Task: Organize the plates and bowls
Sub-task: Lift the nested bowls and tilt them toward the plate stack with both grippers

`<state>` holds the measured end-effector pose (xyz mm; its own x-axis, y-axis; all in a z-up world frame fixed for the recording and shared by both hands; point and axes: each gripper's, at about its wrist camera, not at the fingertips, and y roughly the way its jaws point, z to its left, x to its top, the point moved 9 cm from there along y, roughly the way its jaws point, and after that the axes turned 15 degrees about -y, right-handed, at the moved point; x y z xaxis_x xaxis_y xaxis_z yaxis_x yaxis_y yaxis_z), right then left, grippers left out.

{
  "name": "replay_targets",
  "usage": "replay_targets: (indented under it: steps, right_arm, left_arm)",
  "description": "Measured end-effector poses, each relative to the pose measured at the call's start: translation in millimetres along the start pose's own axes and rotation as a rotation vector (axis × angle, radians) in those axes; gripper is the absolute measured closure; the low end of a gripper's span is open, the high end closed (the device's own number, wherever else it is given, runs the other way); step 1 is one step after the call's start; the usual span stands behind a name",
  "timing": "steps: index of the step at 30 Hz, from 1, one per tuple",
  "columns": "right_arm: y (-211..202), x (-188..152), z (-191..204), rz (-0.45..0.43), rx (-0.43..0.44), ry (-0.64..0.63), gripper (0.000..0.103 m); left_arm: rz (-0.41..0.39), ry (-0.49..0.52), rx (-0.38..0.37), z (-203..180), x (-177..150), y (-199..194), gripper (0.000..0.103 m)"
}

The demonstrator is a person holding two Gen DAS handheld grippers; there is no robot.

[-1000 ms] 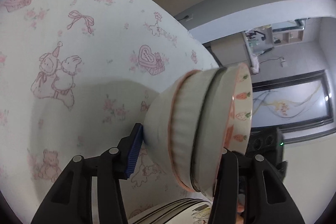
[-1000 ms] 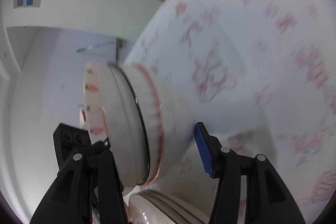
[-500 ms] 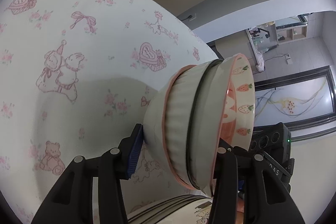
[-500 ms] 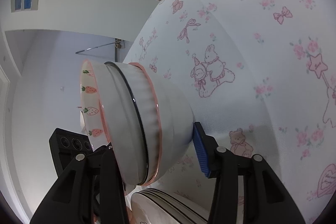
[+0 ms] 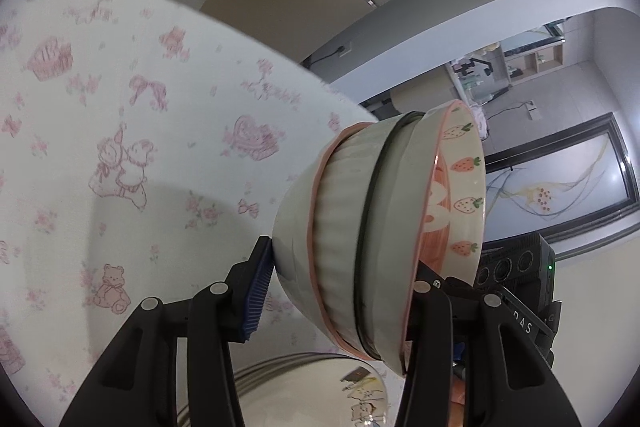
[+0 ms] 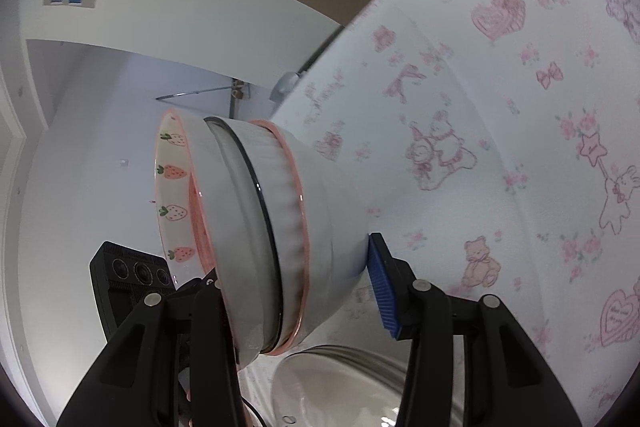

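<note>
Right now you have the tablecloth (image 5: 120, 131), white with pink bears and bows, filling the field from 7 to 12 o'clock in the left wrist view and from 12 to 5 o'clock in the right, so the surface under you looks open. Next in size is the stack of nested bowls (image 5: 360, 247), held off the cloth and tipped on its side near the centre of both views, its strawberry-printed inside facing 3 o'clock for the left camera. Treat it as heavy, stiff glazed ceramic, slick and breakable; the bowls sit loose in each other and could slide apart if you tilt further, so I judge the rim-to-base pinch you have is the right hold. Below it at 6 o'clock lies a pile of plates (image 5: 304, 383), close beneath the stack and the likeliest thing to knock. Your left gripper (image 5: 334, 301) is partly open and clamped across the stack, blue pad on the base, other finger at the rim. Your right gripper (image 6: 296, 291) grips the same stack likewise. A black camera unit (image 6: 132, 283) sits at 8 o'clock behind.
</note>
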<state>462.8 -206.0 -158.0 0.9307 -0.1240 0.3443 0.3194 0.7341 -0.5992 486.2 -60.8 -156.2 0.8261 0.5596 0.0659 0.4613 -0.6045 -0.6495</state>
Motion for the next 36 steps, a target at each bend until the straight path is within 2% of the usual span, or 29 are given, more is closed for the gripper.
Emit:
replay_targets:
  steps: [4,8,25,36]
  right_arm:
    - [-9.8,2.0,13.3,-0.025,0.011,-0.019,0.059]
    - [-18.7,0.9,24.5,-0.044,-0.024,-0.036,0.059]
    - [-28.6,5.8,47.3,-0.082,0.010,-0.069,0.059]
    - [-74.9,-5.1,87.0,-0.109,0.016,-0.121,0.059]
  left_arm:
    - [-0.019,0.020,-0.010,-12.4,-3.5,-16.0,0.054]
    - [-0.015,0.023,-0.031,-17.6,-7.9,-27.8,0.054]
    - [-0.069,0.073,-0.046,-39.5,-18.7,-65.7,0.054]
    - [-0.087,0.125,-0.082,-73.7,-48.6,-118.2,0.054]
